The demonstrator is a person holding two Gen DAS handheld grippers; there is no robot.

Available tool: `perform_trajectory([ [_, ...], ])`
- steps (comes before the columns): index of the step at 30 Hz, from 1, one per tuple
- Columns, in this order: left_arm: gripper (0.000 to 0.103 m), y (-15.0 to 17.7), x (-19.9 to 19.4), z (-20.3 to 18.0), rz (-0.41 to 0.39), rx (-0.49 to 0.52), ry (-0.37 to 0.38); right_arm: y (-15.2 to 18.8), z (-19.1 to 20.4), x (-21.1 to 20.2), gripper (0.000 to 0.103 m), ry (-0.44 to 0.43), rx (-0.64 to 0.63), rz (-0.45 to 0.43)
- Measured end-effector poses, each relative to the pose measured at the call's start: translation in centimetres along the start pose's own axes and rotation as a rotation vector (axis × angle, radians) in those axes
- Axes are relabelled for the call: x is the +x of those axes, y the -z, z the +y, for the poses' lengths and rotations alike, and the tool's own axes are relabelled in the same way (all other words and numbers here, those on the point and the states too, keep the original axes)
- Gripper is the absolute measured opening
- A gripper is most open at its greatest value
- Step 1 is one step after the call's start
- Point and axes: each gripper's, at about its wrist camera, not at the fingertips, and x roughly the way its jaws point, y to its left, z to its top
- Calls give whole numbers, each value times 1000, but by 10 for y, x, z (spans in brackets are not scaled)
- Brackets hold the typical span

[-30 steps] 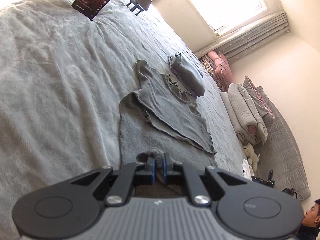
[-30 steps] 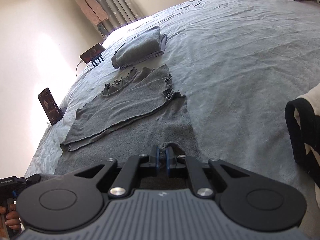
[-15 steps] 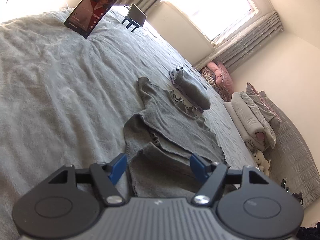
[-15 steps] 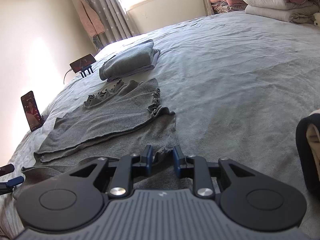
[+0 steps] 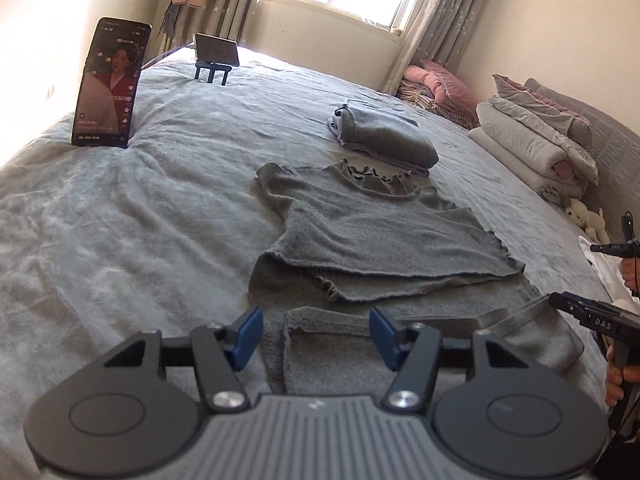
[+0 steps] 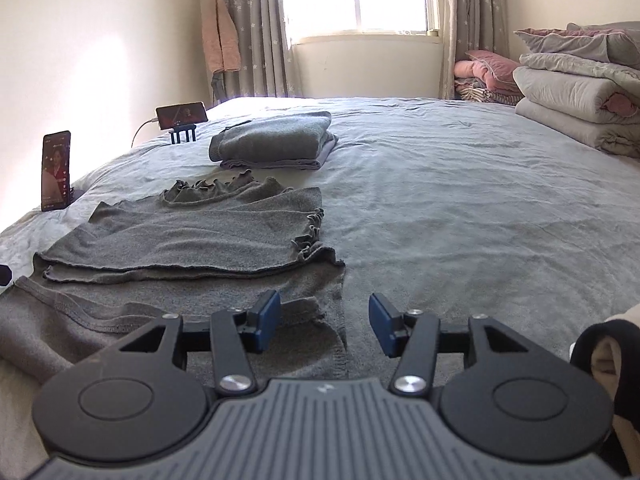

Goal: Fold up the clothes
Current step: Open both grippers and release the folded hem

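The left hand-held gripper (image 5: 316, 334) is released, its blue pads spread wide over the near hem of the grey top (image 5: 372, 236), holding nothing. The right hand-held gripper (image 6: 324, 322) is likewise spread wide and empty, its left pad (image 6: 266, 320) just above the top's near right corner; whether it touches the cloth cannot be told. The top lies flat on the bed (image 6: 460, 208), its ruffled sleeves folded inward and the near hem doubled back into a thick fold. Just beyond its collar sits a pile of folded clothes (image 6: 276, 142). Two phones (image 5: 110, 84) stand near the bed's left edge. To the right of the top the bed is bare up to the stacked bedding (image 6: 576, 96).
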Motion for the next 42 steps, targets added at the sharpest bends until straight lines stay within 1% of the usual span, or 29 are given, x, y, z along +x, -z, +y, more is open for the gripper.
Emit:
perform_trajectory([
  [1,55,0,3,0,0,13,-5,1,2,3,53,-9,-17,7],
  [2,50,1,5,0,3,26,-10,1,4,5,49,-11,-29,6],
  [3,42,2,7,1,10,35,-14,1,5,3,44,-4,-37,-2],
  [4,35,4,7,1,11,40,-17,1,6,2,31,3,-44,-11],
  [5,20,6,7,0,12,45,-19,2,7,1,17,9,-52,-20],
  [6,12,7,6,1,10,40,-17,2,8,0,13,16,-59,-29],
  [7,12,8,5,2,7,36,-15,2,10,-2,13,23,-67,-38],
  [8,10,9,1,1,-13,36,-14,2,11,-3,12,30,-74,-47],
  [10,9,11,-7,-1,-51,37,-14,3,13,-5,12,43,-89,-64],
  [13,9,11,-19,-6,-130,61,-21,3,16,-9,12,67,-112,-95],
  [16,9,6,-25,-10,-197,71,-41,-6,19,-10,12,101,-123,-143],
  [17,9,3,-25,-11,-209,70,-48,-10,19,-9,12,109,-122,-157],
  [19,9,-5,-20,-12,-206,63,-60,-18,20,-6,12,125,-127,-175],
  [20,9,-7,-16,-12,-200,65,-65,-21,22,0,12,130,-140,-170],
  [22,9,-10,-7,-13,-188,80,-84,-22,25,13,12,142,-163,-145],
  [25,9,-10,14,-12,-129,103,-141,-21,27,35,12,160,-191,-94],
  [27,10,-7,27,-9,-66,105,-176,-16,24,48,12,169,-191,-39],
  [29,11,-5,28,-8,-61,102,-190,-11,21,57,12,165,-176,0],
  [30,15,-4,29,-7,-58,100,-197,-10,20,58,12,163,-173,10],
  [31,16,-3,30,-7,-55,99,-204,-10,21,57,12,167,-175,8],
  [32,23,-2,30,-6,-53,97,-212,-10,23,54,14,175,-178,0],
  [33,36,-2,26,-8,-72,100,-232,-11,24,51,19,186,-179,-8],
  [34,42,-4,21,-12,-107,106,-256,-13,27,48,25,199,-177,-15],
  [35,48,-5,17,-15,-131,112,-261,-15,29,45,31,208,-176,-21],
  [36,49,-7,13,-21,-151,122,-247,-17,32,42,34,203,-177,-29],
  [37,50,-10,9,-27,-171,132,-233,-19,37,39,40,190,-178,-40],
  [38,53,-12,8,-33,-174,141,-217,-21,43,36,43,173,-181,-49],
  [39,57,-14,10,-43,-176,159,-193,-24,50,34,45,148,-187,-54],
  [42,60,-15,22,-72,-155,211,-124,-29,75,31,54,48,-197,-54],
])
